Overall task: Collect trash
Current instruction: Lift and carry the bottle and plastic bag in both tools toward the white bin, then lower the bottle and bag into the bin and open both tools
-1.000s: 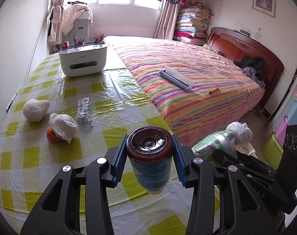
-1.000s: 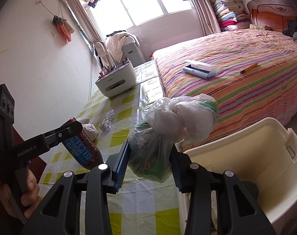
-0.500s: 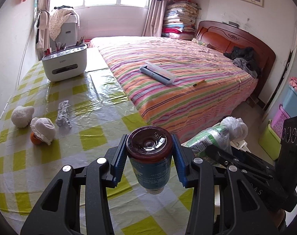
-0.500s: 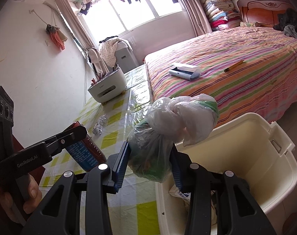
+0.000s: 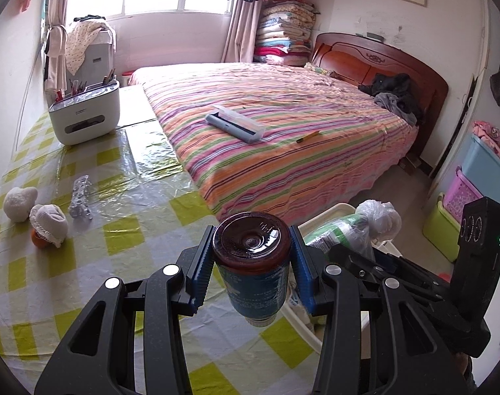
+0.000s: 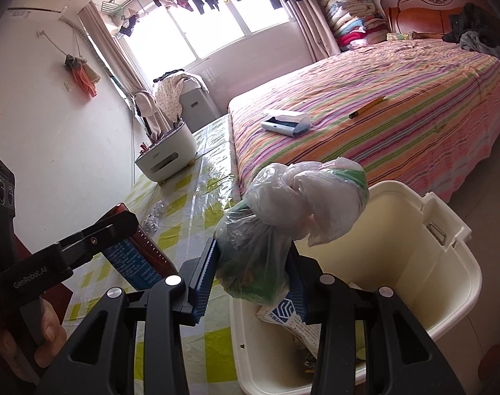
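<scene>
My left gripper [image 5: 251, 263] is shut on a dark brown bottle [image 5: 251, 256] with a blue label, held bottom-forward over the table's right edge. From the right wrist view the same bottle [image 6: 134, 256] shows at the left, in the left gripper held by a hand. My right gripper [image 6: 253, 273] is shut on a knotted clear plastic bag [image 6: 283, 217] of green and white trash, hanging above the near rim of a cream bin [image 6: 447, 263]. That bag [image 5: 352, 230] and the bin's rim [image 5: 325, 214] also appear right of the bottle in the left wrist view. Paper trash lies inside the bin.
On the yellow-checked table [image 5: 85, 263] lie a crumpled clear wrapper [image 5: 80, 194], two white wads [image 5: 19, 197] and an orange [image 5: 39, 242]. A white organiser box [image 5: 85, 115] stands at the far end. The striped bed [image 5: 283, 131] borders the table; coloured crates [image 5: 480, 177] stand right.
Both grippers have swung rightward off the table toward the bin, each keeping its load. The bin now fills much more of the right wrist view.
</scene>
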The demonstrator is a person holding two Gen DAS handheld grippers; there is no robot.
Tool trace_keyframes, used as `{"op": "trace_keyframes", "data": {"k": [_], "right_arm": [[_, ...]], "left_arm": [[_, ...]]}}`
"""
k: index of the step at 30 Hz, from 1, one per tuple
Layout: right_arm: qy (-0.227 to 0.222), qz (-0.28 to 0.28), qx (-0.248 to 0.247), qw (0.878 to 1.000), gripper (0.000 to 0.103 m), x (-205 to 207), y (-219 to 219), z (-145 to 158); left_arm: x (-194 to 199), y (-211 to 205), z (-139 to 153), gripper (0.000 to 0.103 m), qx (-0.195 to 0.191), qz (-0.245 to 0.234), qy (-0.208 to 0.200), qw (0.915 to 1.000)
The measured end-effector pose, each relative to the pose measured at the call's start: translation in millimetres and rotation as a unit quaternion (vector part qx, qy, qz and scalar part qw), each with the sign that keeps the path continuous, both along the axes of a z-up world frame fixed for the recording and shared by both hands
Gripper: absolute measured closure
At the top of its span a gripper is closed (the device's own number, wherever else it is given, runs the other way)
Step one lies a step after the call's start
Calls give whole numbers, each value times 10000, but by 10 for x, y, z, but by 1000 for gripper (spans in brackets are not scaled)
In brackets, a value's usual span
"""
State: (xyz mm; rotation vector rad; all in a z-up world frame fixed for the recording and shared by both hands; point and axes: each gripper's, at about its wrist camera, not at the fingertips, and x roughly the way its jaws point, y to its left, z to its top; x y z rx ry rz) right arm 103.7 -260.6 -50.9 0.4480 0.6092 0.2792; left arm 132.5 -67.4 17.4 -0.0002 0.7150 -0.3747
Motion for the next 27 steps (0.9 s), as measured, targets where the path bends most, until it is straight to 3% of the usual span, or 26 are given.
{"op": "trace_keyframes", "data": {"k": [10,27], "right_arm": [[38,-389,-19,9992,64,-93,-266,-43],[247,-889,-502,9945,64,-149,-586,-124]], "left_arm": [[-54,-285,-49,60,8,-263,-11,9997],[-11,-767,-301,60,150,-698,216,9972]]}}
